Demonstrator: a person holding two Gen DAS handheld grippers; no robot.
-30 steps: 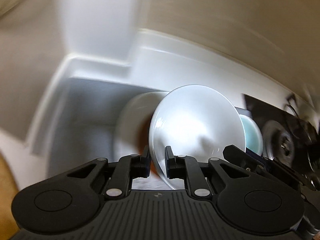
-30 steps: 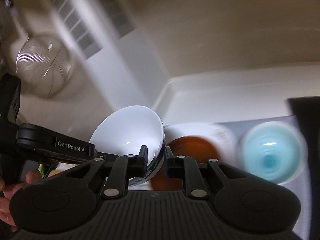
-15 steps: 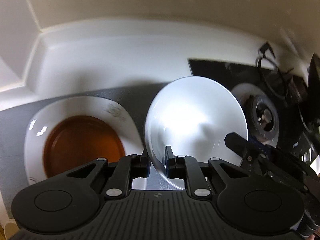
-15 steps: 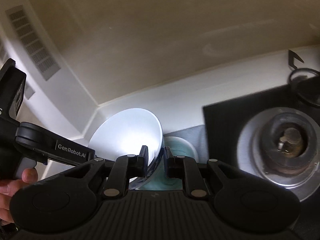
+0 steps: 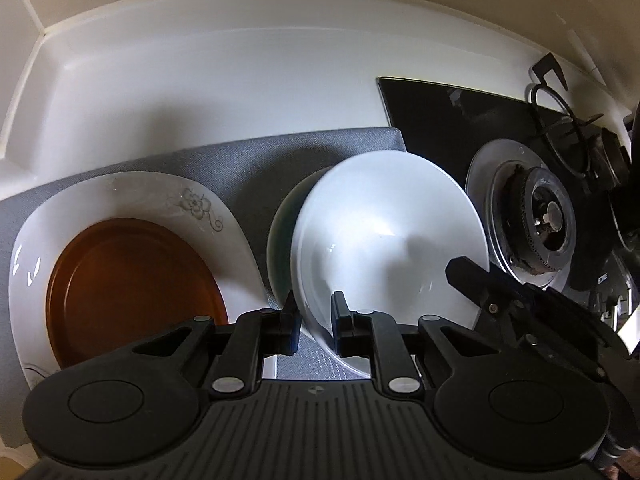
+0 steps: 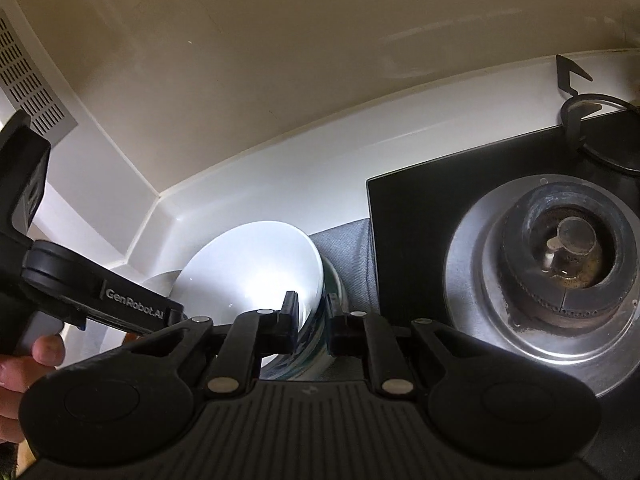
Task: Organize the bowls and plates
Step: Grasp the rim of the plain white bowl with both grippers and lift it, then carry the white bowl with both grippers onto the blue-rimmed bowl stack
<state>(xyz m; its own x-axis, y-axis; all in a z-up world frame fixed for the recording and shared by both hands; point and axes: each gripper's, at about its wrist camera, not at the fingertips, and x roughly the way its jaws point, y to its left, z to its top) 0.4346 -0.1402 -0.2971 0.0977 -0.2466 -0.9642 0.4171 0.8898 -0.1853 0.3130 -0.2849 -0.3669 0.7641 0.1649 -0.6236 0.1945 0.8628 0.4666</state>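
Observation:
A white bowl (image 5: 388, 244) is held by both grippers, one on each side of its rim. My left gripper (image 5: 314, 316) is shut on its near rim. My right gripper (image 6: 312, 316) is shut on the opposite rim of the white bowl (image 6: 252, 268). The bowl sits low over a green-blue bowl (image 5: 282, 240), whose patterned side shows under it in the right wrist view (image 6: 316, 340). To the left on a grey mat (image 5: 256, 160) lies a white flowered plate (image 5: 200, 216) with a brown plate (image 5: 128, 284) on it.
A black gas hob (image 6: 416, 216) with a round burner (image 6: 568, 256) lies right of the mat; it also shows in the left wrist view (image 5: 540, 224). A white counter (image 5: 224, 80) meets the beige wall behind. A vent grille (image 6: 28, 88) is at far left.
Both grippers carried the white bowl to the right, from over the plates to over the green-blue bowl, and lowered it. The bowl now covers most of the green-blue bowl.

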